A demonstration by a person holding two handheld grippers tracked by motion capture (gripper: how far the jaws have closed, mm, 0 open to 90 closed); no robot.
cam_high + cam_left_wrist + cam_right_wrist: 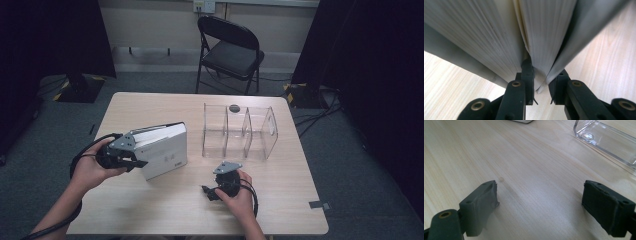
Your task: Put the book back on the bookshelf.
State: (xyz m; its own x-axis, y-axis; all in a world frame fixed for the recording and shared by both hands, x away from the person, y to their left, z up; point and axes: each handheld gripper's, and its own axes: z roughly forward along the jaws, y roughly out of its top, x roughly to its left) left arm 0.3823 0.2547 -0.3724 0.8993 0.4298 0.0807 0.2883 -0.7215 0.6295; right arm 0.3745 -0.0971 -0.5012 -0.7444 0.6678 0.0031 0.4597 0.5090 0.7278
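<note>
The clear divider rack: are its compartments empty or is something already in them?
Empty. The clear rack stands upright on the table; through its walls, nothing shows in its compartments. The book is outside it.

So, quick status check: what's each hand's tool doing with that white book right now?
Left gripper shut on white book, fingers clamped on some pages. Right gripper open over bare table. Clear divider rack stands beyond; nothing blocking.

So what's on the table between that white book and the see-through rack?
Nothing: in the high view, bare wooden table separates the book from the clear rack.
</note>
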